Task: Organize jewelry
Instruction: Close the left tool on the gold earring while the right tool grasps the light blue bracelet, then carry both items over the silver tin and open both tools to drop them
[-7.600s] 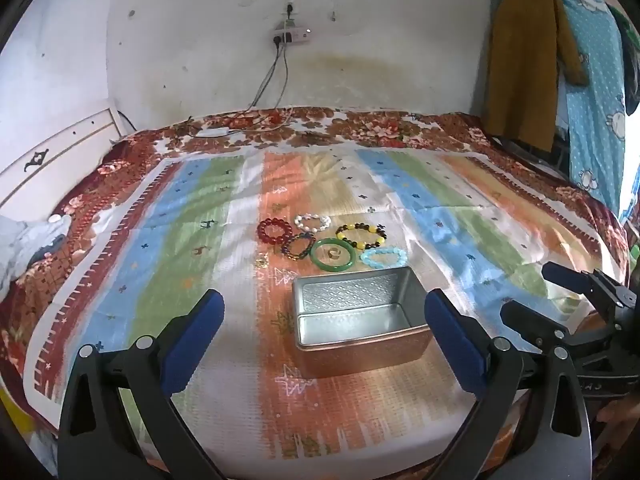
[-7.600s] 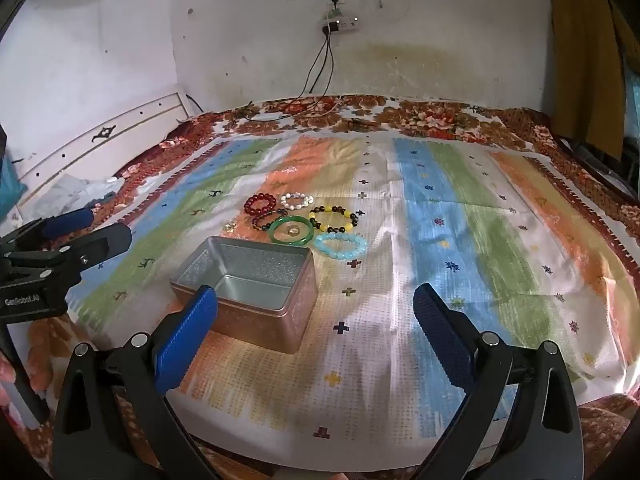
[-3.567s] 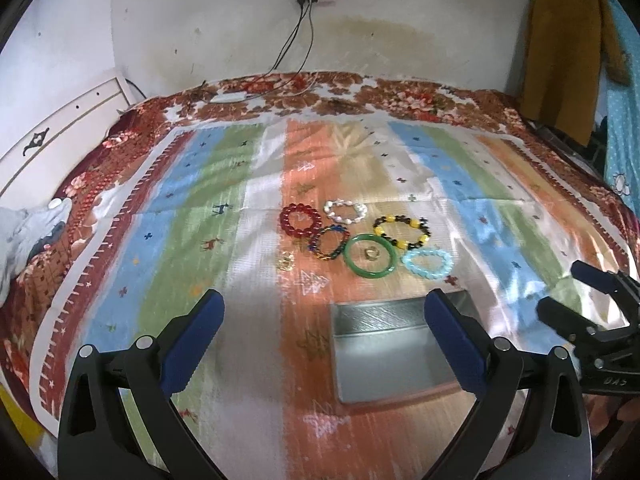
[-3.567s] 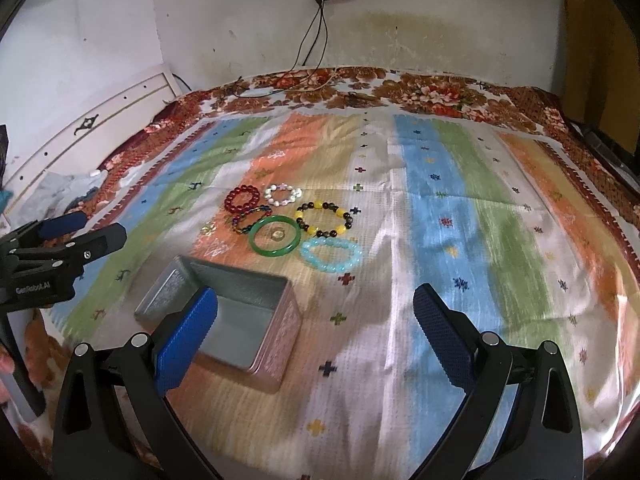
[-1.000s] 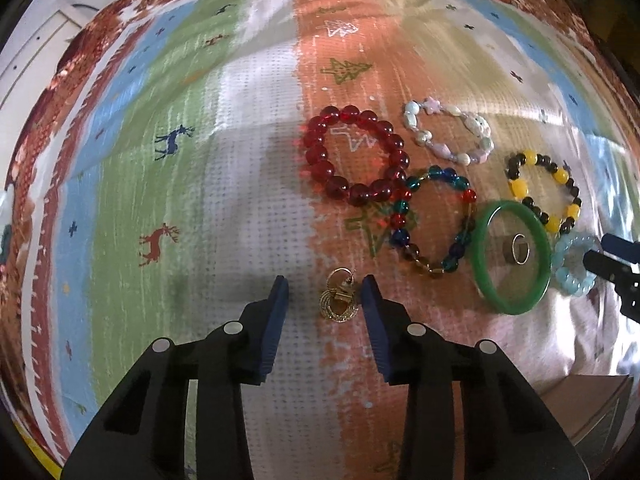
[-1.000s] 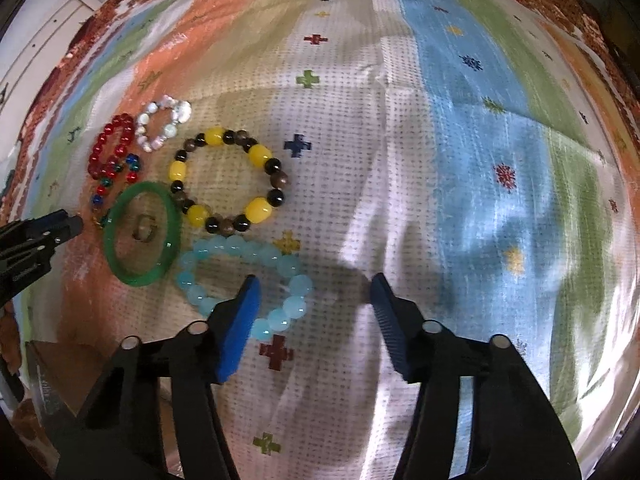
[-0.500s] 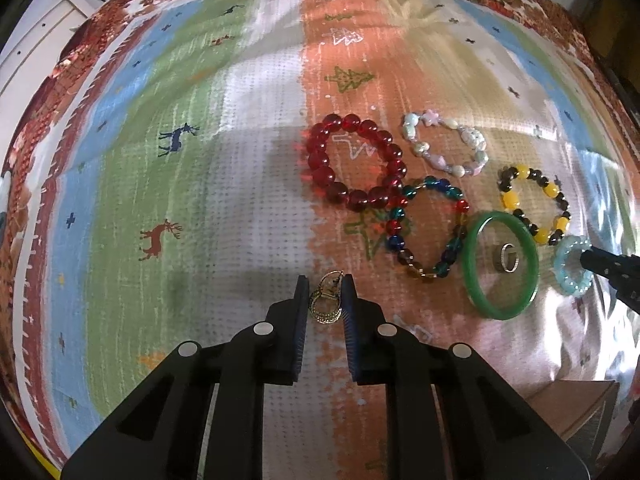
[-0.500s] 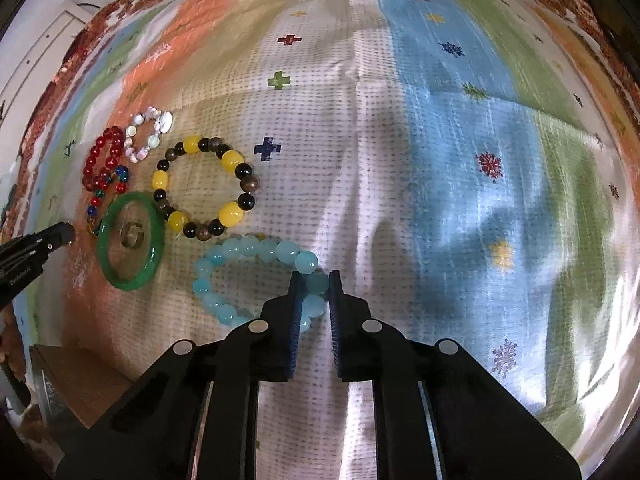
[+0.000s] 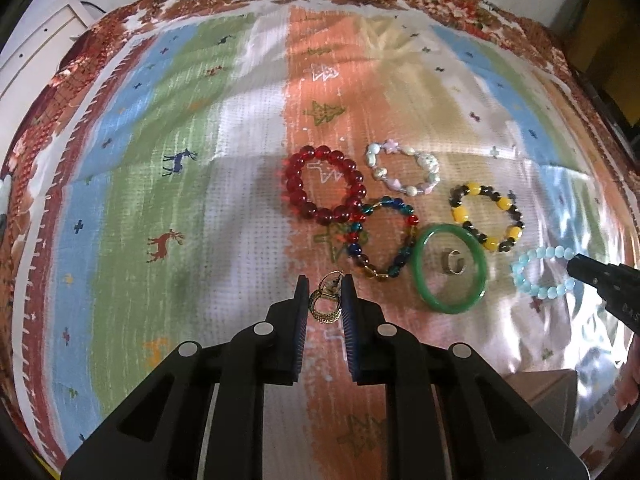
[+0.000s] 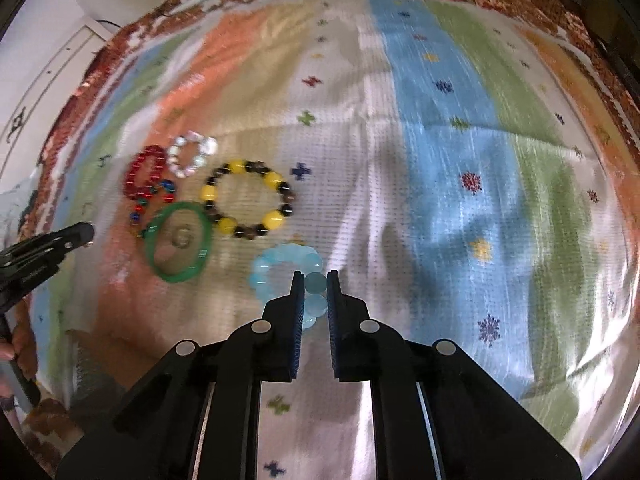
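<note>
My left gripper [image 9: 325, 289] is shut on a pair of gold hoop earrings [image 9: 326, 306], lifted a little off the striped bedspread [image 9: 224, 184]. My right gripper [image 10: 311, 283] is shut on the pale blue bead bracelet [image 10: 280, 262], whose loop hangs forward from the pads. On the cloth lie a red bead bracelet [image 9: 324, 186], a white pearl bracelet [image 9: 404, 174], a multicolour bead bracelet [image 9: 384, 240], a yellow-and-black bead bracelet [image 9: 486, 216], and a green bangle [image 9: 450, 270] with a silver ring [image 9: 454, 261] inside it.
A corner of the metal tin [image 9: 548, 400] shows at the lower right of the left wrist view, and its edge [image 10: 86, 376] at the lower left of the right wrist view. A white headboard [image 10: 44, 88] borders the bed on the left.
Both grippers closed from open, the left on the gold earrings and the right on the blue bracelet. Both then rose, lifting their pieces off the cloth.
</note>
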Available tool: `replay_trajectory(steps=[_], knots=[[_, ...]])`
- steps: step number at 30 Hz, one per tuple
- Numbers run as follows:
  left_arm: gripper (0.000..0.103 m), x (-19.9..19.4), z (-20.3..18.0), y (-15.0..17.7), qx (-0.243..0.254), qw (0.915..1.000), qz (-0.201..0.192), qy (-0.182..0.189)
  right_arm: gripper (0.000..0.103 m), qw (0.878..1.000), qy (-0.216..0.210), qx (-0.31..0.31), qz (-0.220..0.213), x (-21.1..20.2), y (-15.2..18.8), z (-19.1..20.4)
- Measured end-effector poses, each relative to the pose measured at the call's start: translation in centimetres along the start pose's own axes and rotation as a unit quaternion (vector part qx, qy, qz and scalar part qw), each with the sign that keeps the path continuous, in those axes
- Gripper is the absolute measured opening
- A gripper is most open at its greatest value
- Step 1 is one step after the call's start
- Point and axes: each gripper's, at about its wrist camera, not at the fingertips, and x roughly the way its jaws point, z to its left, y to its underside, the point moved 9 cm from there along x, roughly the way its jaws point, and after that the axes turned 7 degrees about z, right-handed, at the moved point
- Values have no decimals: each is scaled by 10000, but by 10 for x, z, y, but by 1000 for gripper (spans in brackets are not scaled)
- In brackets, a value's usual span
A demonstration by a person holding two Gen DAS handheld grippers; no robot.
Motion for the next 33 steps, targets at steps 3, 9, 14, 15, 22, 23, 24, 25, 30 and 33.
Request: replay_trajectory(steps=[3,9,14,15,22,23,24,25,30,33], knots=[[16,-11,-1,3,-46,9999,-103,96,12,9997,-33,-143,-219,-20,3,11],[16,-38,-10,14,-71,9990,-356,248,12,9978,67,-384,-538,-43,4,31],[16,-59,-23,22,-72,9975,-562,416,12,9956,-71,-518,-773,-63,8,45],[16,-62,-25,24,-69,9972,-591,449,12,9947,-89,-579,-844,-68,9,50],[16,-84,-40,45,-50,9948,-822,605,12,9893,-224,-847,-1162,-99,21,73],[16,-85,-41,47,-49,9945,-835,633,12,9885,-238,-890,-1197,-102,22,76],[16,-87,-42,49,-44,9943,-843,657,12,9875,-260,-941,-1235,-107,23,79],[16,-88,-44,51,-37,9941,-852,675,12,9863,-299,-990,-1284,-112,25,84],[16,-94,-49,61,11,9932,-888,755,12,9826,-496,-1220,-1313,-121,39,102],[16,-93,-51,69,41,9938,-841,728,12,9824,-604,-1283,-1214,-118,48,109]])
